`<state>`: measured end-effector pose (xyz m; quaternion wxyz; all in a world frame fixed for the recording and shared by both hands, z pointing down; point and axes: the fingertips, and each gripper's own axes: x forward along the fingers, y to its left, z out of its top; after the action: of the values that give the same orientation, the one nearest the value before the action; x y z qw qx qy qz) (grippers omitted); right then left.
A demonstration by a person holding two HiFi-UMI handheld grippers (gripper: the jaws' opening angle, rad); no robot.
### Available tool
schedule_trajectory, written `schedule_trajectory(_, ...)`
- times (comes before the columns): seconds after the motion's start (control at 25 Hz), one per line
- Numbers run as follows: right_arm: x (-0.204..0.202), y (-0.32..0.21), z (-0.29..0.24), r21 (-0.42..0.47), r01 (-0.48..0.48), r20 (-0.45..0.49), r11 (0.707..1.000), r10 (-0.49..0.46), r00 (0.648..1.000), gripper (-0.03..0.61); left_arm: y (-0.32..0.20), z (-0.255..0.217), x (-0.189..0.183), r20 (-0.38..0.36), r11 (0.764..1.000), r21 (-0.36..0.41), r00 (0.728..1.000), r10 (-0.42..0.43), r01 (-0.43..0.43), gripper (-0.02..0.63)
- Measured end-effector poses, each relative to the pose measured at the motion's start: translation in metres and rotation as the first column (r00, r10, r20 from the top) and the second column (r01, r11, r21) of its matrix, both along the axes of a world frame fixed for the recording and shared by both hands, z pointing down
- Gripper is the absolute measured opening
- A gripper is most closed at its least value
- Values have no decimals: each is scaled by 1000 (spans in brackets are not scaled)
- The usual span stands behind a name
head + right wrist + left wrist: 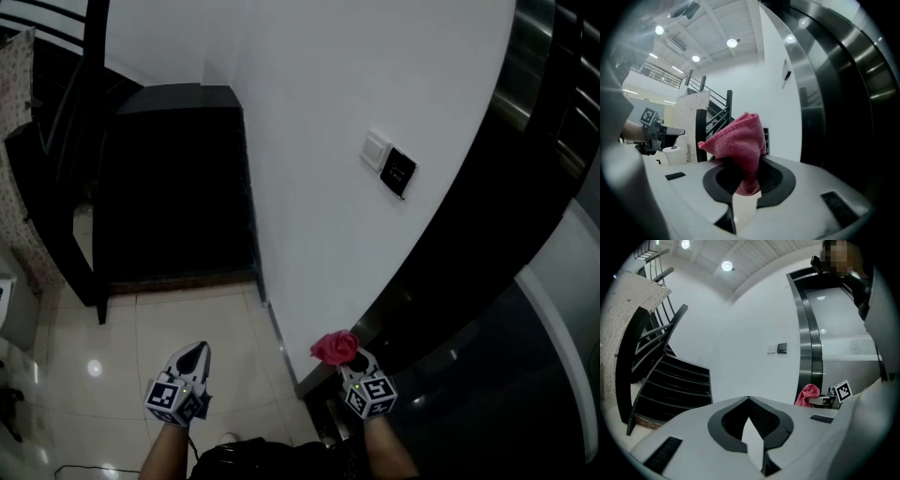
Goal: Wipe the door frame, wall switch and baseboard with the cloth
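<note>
Cloth (335, 348), pink and bunched, sits clamped in the right tongs (348, 361), close to the bottom corner of the wall (375, 75) beside the dark door frame (441, 272), perhaps touching it. Left tongs (195, 353) hang closed and empty above the tiled floor (169, 319). Wall switch (376, 150) is well above

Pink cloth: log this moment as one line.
right claw: shut on pink cloth | left claw: shut, empty | pink cloth: low beside door frame, contact unclear | wall switch: not reached
</note>
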<state>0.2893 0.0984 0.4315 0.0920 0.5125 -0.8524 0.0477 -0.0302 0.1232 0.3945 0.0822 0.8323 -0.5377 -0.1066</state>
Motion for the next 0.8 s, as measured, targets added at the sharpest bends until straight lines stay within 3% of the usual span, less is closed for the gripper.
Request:
schedule_trajectory(0.32,-135,-85,-25,81,122,71,989,-127,989,60,-15,-9,-128,28,989,19,989,-147,147,-9)
schedule_trajectory(0.56,-247,-130,-36,113,268,121,957,-281,952,60,-35,-13,-184,49,974,37,973,-227,225,-8)
schedule_trajectory(0.8,-310,-207,-32,122,343,148,931,-359,921,60,-92,2,-228,69,963,10,960,-271,271,-8)
